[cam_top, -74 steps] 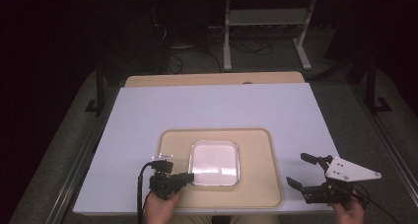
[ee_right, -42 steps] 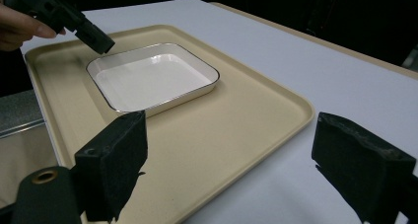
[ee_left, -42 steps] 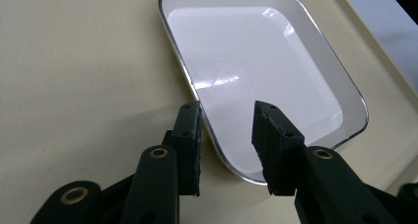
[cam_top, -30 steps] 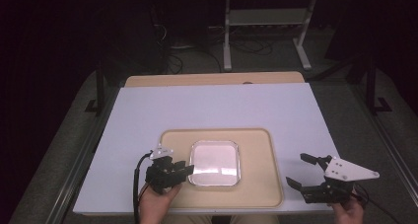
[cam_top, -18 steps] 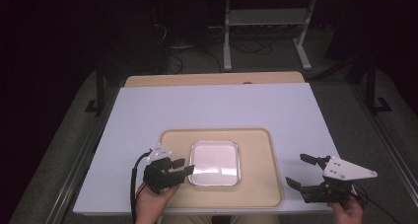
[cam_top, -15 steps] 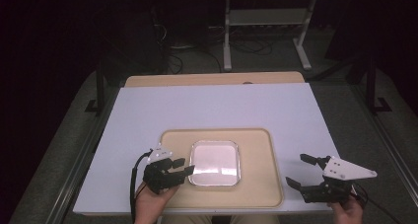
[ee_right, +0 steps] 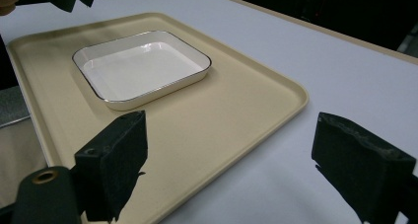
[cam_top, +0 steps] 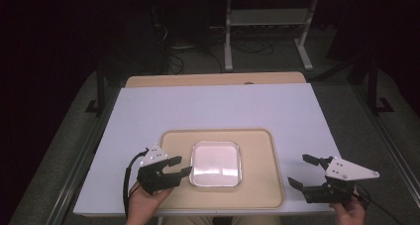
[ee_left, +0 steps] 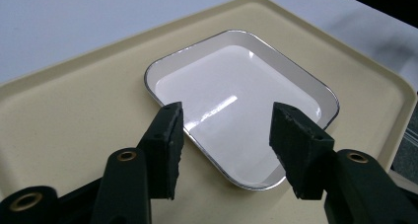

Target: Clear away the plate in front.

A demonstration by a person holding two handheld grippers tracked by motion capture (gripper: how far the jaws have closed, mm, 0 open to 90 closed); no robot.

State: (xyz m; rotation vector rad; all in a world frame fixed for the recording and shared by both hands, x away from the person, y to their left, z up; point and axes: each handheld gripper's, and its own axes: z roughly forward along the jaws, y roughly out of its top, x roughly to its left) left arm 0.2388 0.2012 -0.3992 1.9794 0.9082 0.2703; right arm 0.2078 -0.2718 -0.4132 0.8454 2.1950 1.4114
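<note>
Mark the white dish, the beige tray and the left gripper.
white dish (cam_top: 216, 163), high view, middle of its flat floor.
beige tray (cam_top: 260, 160), high view, bare surface right of the dish.
left gripper (cam_top: 179, 166), high view, midway between its fingertips.

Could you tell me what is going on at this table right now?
A person holds a gripper in each hand. The left gripper sits beside a white dish on a beige tray; its jaws have just been opening, nothing between them. The right gripper waits open off the tray's right edge.

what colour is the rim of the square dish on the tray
A thin dark line edges the white dish; clearest in the left gripper view.
</note>
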